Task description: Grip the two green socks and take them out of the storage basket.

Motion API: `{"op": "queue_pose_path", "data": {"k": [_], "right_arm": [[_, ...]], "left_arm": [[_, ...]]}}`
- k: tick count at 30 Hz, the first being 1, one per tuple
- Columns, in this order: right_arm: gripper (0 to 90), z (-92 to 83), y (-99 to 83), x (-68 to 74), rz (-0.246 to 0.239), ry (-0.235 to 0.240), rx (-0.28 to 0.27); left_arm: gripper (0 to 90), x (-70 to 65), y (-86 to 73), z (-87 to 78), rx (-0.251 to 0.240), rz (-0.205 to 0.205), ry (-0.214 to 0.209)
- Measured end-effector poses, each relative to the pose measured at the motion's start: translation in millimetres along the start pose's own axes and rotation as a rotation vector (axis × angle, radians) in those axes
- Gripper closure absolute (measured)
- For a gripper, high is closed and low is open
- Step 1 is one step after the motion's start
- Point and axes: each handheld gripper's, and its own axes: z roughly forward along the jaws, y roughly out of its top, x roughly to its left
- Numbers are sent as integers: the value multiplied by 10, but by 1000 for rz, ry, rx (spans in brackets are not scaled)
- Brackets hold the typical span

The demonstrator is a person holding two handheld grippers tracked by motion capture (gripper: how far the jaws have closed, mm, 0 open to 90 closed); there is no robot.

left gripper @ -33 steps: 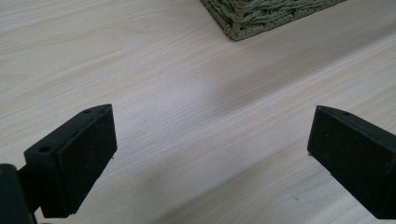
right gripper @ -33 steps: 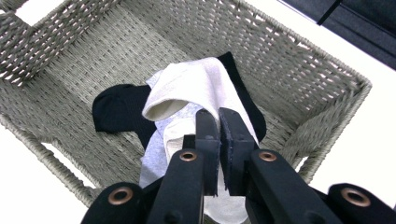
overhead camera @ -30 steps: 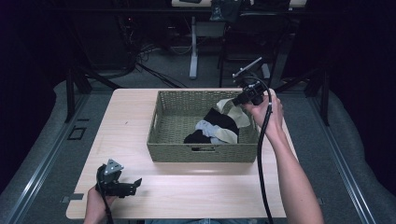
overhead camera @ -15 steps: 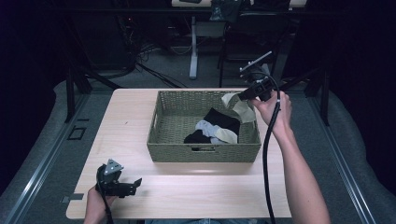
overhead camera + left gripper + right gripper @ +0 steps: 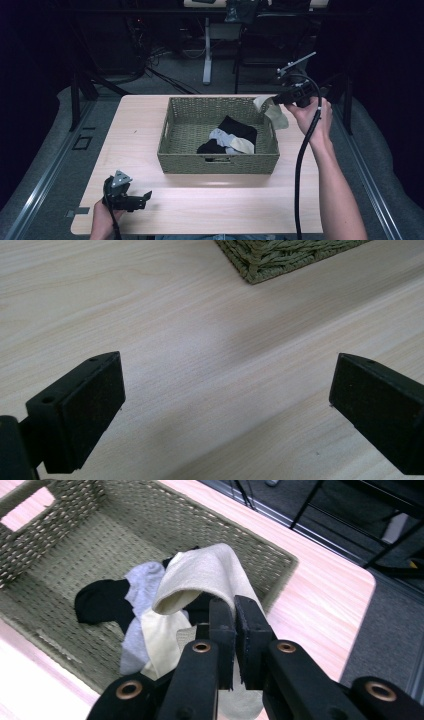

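Cream cloth (image 5: pixel 272 111) hangs above the basket's (image 5: pixel 218 164) right rim, pinched in the closed right tongs (image 5: pixel 233 611), darker cloths (image 5: pixel 231 135) lying inside; left tongs (image 5: pixel 220 405) gape wide, empty, low over the tabletop (image 5: pixel 215 205) near the front-left corner.

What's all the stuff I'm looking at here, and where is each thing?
Table: one, light wood, centre of the high view.
Woven basket: one, olive green, on the table's middle.
Beige sock: one, pinched in the right gripper above the basket's right rim.
Cloth items: black, grey and pale yellow pieces, piled in the basket; count unclear.
Left gripper: one, black, jaws wide apart over bare table near the front left corner.
Right gripper: one, black, jaws clamped on the sock.
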Motion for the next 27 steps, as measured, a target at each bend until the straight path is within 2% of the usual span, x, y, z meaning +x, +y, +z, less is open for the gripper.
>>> {"op": "queue_pose_path", "data": {"k": [7,14,18,21,27], "right_arm": [[869,-146,-130,-184,41,-28,-13],[869,-178,-290,-353,81,-60,-4],[869,-154,-371,-430,104,-71,12],[869,-101,-485,-522,142,-73,16],[869,93,-671,-641,182,-68,60]], "left_arm": [[15,-4,1,3,-1,-4,0],[14,-6,2,1,2,-4,1],[15,-5,1,3,0,-5,1],[15,-6,1,4,0,-5,1],[14,-6,3,2,2,-3,-1]]}}
